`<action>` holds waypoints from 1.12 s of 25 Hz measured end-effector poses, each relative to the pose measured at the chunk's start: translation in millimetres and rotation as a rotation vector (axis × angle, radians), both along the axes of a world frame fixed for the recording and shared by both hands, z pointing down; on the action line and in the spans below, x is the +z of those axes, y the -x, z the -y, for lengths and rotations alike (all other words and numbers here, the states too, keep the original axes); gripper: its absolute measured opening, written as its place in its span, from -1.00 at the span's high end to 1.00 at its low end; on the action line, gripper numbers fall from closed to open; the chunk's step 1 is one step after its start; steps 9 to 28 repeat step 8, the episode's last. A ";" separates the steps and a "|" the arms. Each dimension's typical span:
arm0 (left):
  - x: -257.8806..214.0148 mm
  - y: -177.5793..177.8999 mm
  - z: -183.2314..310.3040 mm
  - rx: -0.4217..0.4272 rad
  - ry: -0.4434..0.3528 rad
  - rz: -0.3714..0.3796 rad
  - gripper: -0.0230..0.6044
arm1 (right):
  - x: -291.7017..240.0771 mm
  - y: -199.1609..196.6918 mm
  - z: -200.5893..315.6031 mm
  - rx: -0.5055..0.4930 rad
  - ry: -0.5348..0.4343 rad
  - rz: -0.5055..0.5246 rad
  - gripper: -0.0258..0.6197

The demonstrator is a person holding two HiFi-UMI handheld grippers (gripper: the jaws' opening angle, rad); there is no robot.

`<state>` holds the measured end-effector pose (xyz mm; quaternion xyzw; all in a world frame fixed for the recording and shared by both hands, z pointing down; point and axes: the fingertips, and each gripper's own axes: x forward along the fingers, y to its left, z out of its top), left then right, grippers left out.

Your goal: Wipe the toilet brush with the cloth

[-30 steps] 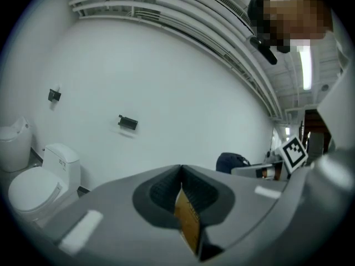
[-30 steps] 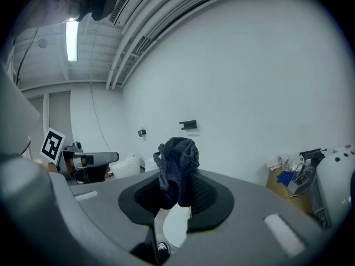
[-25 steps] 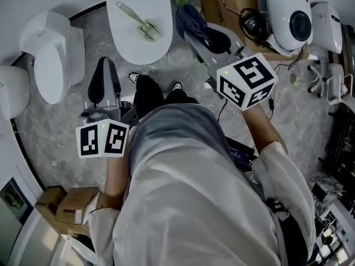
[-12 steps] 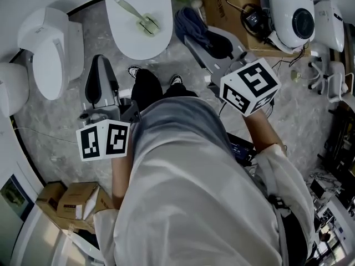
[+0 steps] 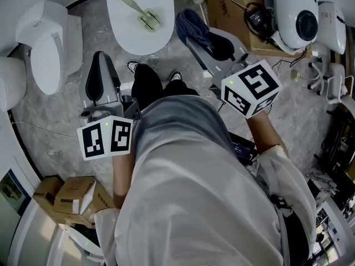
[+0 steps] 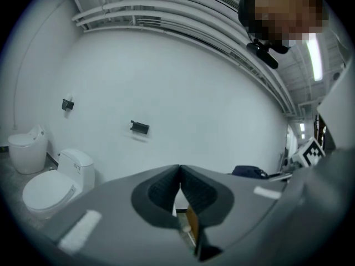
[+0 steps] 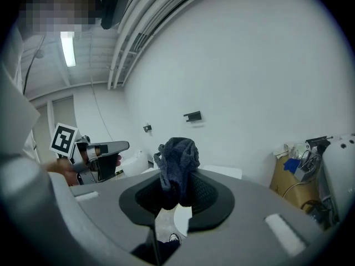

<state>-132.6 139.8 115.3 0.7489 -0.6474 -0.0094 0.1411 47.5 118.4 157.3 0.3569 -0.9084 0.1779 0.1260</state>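
A pale green toilet brush (image 5: 138, 14) lies across the shut lid of a white toilet (image 5: 158, 37) at the top of the head view. My right gripper (image 5: 195, 36) is shut on a dark blue cloth (image 5: 190, 20), which bunches up above its jaws to the right of the toilet. In the right gripper view the cloth (image 7: 177, 159) stands up between the jaws. My left gripper (image 5: 100, 60) is held left of the toilet, jaws pressed together with nothing between them (image 6: 178, 176). Both grippers are apart from the brush.
Two more white toilets (image 5: 47, 49) stand at the left by the curved wall. Cardboard boxes (image 5: 75, 195) sit at lower left. A cardboard box with cables (image 5: 233, 4) and white housings (image 5: 294, 15) crowd the upper right. The person's shoes (image 5: 133, 65) stand before the toilet.
The toilet and brush have slid slightly up in the head view. Both grippers hold nearly the same pose, the cloth still in the right one.
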 end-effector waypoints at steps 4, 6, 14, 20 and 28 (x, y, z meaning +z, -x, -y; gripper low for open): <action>3.5 4.8 1.1 -0.023 0.012 -0.004 0.93 | 4.3 2.5 0.4 -0.008 0.020 -0.002 0.69; 3.9 4.0 2.5 -0.024 0.018 -0.002 0.93 | 6.2 2.6 0.4 -0.008 0.029 -0.002 0.69; 3.8 3.2 3.6 -0.024 0.022 0.001 0.93 | 7.8 3.1 0.1 -0.011 0.037 -0.003 0.69; 3.8 3.2 3.6 -0.024 0.022 0.001 0.93 | 7.8 3.1 0.1 -0.011 0.037 -0.003 0.69; 3.8 3.2 3.6 -0.024 0.022 0.001 0.93 | 7.8 3.1 0.1 -0.011 0.037 -0.003 0.69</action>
